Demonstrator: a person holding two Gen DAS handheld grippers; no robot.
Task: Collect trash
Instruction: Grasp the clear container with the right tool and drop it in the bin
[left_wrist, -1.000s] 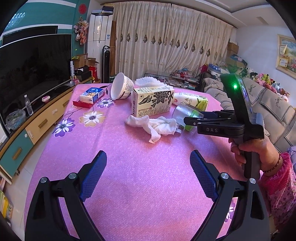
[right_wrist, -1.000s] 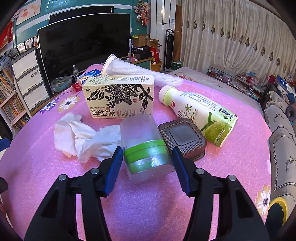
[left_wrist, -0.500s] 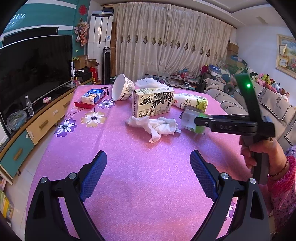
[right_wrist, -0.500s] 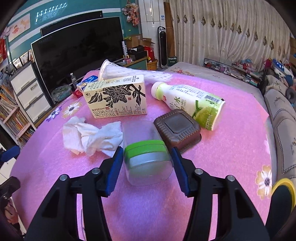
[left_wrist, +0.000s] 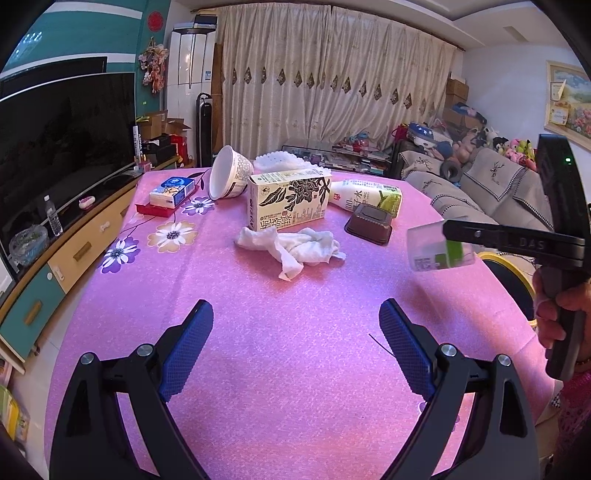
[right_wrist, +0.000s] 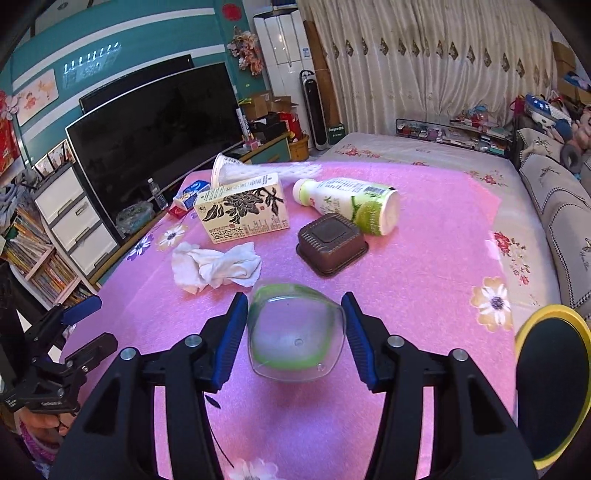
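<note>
My right gripper (right_wrist: 295, 328) is shut on a clear plastic cup (right_wrist: 295, 332) with a green band. It holds the cup tilted in the air above the pink table (left_wrist: 258, 314), near the right edge. In the left wrist view the cup (left_wrist: 430, 251) and right gripper (left_wrist: 448, 240) hang at the right. Still on the table are a crumpled tissue (left_wrist: 291, 247), a tea carton (left_wrist: 288, 203), a white-green bottle (left_wrist: 365, 197) lying down and a brown plastic tray (left_wrist: 369, 223). My left gripper (left_wrist: 295, 343) stands open over bare cloth near the front edge.
A yellow-rimmed black bin (right_wrist: 546, 317) stands just off the table's right side. At the far left of the table lie a tipped paper bowl (left_wrist: 229, 177) and a tissue pack (left_wrist: 171, 190). A TV cabinet runs along the left, a sofa along the right.
My right gripper has lifted the cup off the table, carried it right toward the edge and rolled it. The left gripper has stayed put.
</note>
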